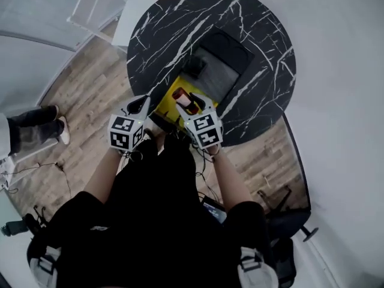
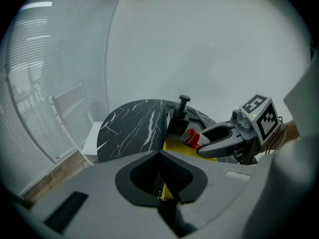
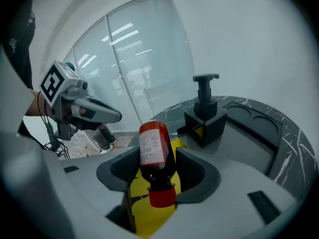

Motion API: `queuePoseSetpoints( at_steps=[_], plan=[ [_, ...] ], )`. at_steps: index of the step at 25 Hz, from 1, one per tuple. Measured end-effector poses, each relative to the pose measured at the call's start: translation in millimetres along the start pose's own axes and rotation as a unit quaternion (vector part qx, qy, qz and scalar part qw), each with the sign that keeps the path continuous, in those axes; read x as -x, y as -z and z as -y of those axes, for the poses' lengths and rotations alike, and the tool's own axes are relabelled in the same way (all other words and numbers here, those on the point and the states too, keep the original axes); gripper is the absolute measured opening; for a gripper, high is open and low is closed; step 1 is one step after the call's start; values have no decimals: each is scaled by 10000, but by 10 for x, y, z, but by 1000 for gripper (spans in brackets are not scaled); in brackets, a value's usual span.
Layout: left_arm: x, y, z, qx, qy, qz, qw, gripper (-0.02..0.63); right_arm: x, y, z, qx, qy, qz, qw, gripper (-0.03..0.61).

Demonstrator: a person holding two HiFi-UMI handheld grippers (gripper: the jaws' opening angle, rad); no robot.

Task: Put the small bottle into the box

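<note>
**Small bottle gripped at the worktop's near edge, box just ahead**

Head view: the right hand-held gripper (image 1: 187,104) carries the small dark red-capped bottle (image 1: 184,98) over a yellow sheet (image 1: 171,95) on the round black marble worktop (image 1: 252,17), and the open black box (image 1: 240,47) lies just beyond.
Left gripper view: the left hand-held gripper (image 2: 160,154) is pressed together and empty, likely held aside to leave room.
Right gripper view: the pads pinch the bottle's body, cap toward the camera, and a black knobbed block (image 3: 204,114) stands ahead on the right.

One small bottle (image 3: 152,151), one box (image 1: 231,42), one round table (image 1: 180,17), two grippers (image 1: 143,101) (image 1: 187,104)
</note>
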State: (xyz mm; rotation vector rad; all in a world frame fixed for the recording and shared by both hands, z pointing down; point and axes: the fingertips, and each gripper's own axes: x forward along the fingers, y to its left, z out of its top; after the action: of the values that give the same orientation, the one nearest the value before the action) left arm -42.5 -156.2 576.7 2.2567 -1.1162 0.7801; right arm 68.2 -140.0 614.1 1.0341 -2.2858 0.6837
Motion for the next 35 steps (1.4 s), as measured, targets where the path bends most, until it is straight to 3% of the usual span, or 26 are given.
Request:
queuePoseSetpoints(
  at_steps=[8,16,32,35],
  plan=[
    [-30,295,-213,431,-329,-214,9983,0,-467,332,36,47,-142,-907,9958,215],
    [9,417,-264,467,-438,-330,9974,0,-685,549,68,124,-173,-1485,9887,215],
    [41,470,-271,462,-425,-364,9974,0,-775,625,46,47,9,-1581,9874,222],
    [52,483,-258,463,-418,-370,9974,0,-764,565,11,36,-33,-1509,9885,253]
  ],
)
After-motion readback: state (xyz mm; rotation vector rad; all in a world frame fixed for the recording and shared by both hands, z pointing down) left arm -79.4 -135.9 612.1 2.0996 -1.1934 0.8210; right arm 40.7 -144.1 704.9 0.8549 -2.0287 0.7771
